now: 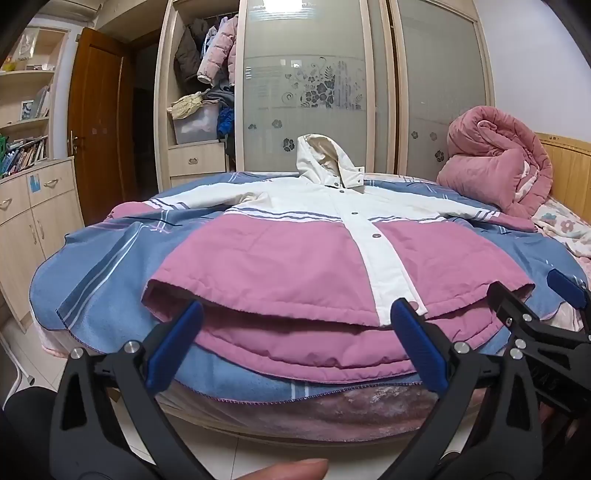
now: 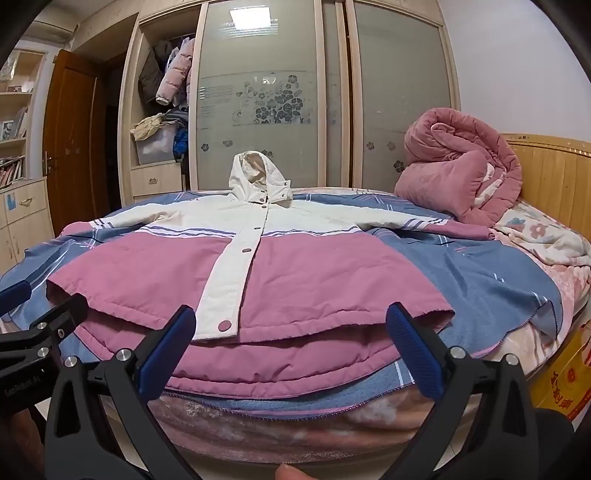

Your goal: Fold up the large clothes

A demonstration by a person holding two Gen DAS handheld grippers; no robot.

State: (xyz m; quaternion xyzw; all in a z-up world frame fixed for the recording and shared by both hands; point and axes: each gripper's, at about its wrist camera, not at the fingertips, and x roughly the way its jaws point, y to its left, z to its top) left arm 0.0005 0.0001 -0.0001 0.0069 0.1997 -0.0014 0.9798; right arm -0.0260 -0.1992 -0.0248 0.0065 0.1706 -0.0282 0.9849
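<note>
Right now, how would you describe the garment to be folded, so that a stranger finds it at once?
Look at the bed before the wardrobe. On its blue blanket lies a hooded jacket, front up. Unlike the rolled pink quilt, it is white above, pink below.

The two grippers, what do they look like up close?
Both match: the left gripper and right gripper have black plastic frames with triangular cut-outs, silver bolts at the joints, and blue ribbed pads on their fingers. White lettering marks the left gripper's side in the right wrist view.

light: even, indoor | glare: ceiling lamp on wardrobe door (image 2: 255,18) | edges: fisheye-bent, dark corners | focus: sharp
</note>
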